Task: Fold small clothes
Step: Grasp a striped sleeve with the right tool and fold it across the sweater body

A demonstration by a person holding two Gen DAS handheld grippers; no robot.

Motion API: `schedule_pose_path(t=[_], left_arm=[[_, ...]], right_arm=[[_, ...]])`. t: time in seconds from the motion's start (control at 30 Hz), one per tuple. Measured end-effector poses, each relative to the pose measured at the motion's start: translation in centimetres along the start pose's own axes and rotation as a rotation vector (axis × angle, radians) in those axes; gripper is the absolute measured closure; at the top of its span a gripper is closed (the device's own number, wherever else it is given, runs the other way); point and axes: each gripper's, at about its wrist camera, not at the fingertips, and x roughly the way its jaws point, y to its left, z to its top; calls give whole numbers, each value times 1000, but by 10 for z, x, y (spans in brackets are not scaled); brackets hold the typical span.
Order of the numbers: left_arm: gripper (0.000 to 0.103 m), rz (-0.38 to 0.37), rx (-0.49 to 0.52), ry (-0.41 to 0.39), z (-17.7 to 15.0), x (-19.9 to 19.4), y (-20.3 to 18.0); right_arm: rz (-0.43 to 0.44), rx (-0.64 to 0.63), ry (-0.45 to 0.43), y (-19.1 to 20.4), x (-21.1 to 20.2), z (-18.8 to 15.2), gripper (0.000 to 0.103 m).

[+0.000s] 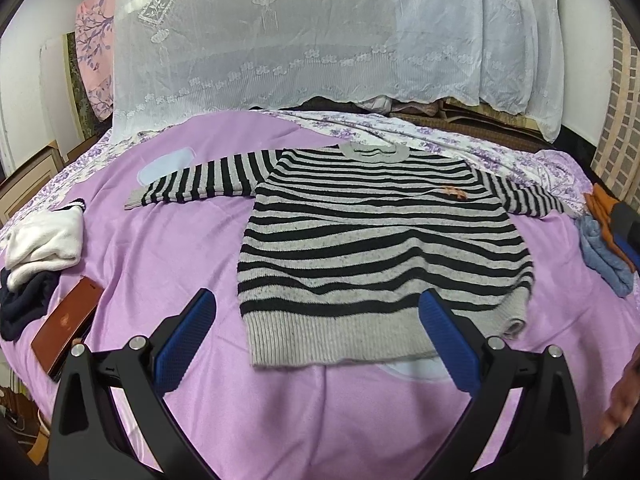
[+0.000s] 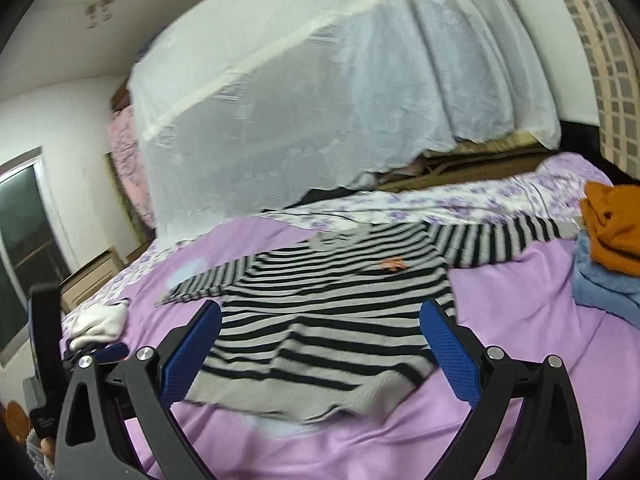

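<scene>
Sweater: a black and grey striped sweater (image 1: 380, 236) lies flat, front up, on the purple sheet (image 1: 168, 264) of the bed, both sleeves spread out to the sides.
Left gripper (image 1: 318, 312): fingers wide apart, holding nothing, hovering at the sweater's hem.
Right gripper (image 2: 320, 320): fingers also wide, empty, over the lower part of the sweater (this view is blurred).
Left side: white cloth (image 1: 44, 244) on a dark garment, beside a brown case (image 1: 66, 322).
Right side: orange cloth (image 2: 614, 226) and blue cloth (image 2: 604, 284), partly cut off by the frame edge.
Behind: a white lace cover (image 1: 320, 40) hides whatever is under it.
</scene>
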Motion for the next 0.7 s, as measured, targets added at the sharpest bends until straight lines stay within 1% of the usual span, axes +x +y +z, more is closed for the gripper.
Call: schedule_pose_path(t=[0.03, 0.1, 0.17, 0.23, 0.3, 0.37, 0.43, 0.53, 0.63, 0.7], left_arm=[[4, -8, 1, 5, 1, 7, 2], [4, -31, -5, 26, 5, 24, 8], [4, -46, -15, 50, 11, 41, 13], [4, -66, -23, 83, 18, 63, 18], [4, -90, -39, 122, 27, 86, 24], [4, -106, -60, 157, 37, 104, 31], [4, -112, -95, 179, 50, 125, 41], [4, -76, -124, 184, 70, 147, 52], [4, -13, -150, 169, 88, 169, 66], [4, 45, -163, 150, 94, 183, 77]], right_arm=[[-4, 24, 12, -11, 5, 2, 3], [-35, 110, 37, -44, 19, 7, 3], [-51, 218, 47, -83, 30, 13, 3], [-79, 350, 41, -127, 39, 19, 3], [-91, 459, 9, -164, 44, 23, 3], [-92, 528, 10, -186, 53, 26, 3], [-56, 573, 24, -197, 66, 28, 3], [-22, 626, 46, -206, 97, 39, 3], [-19, 630, 43, -210, 139, 55, 4], [-16, 651, 37, -214, 160, 61, 8]])
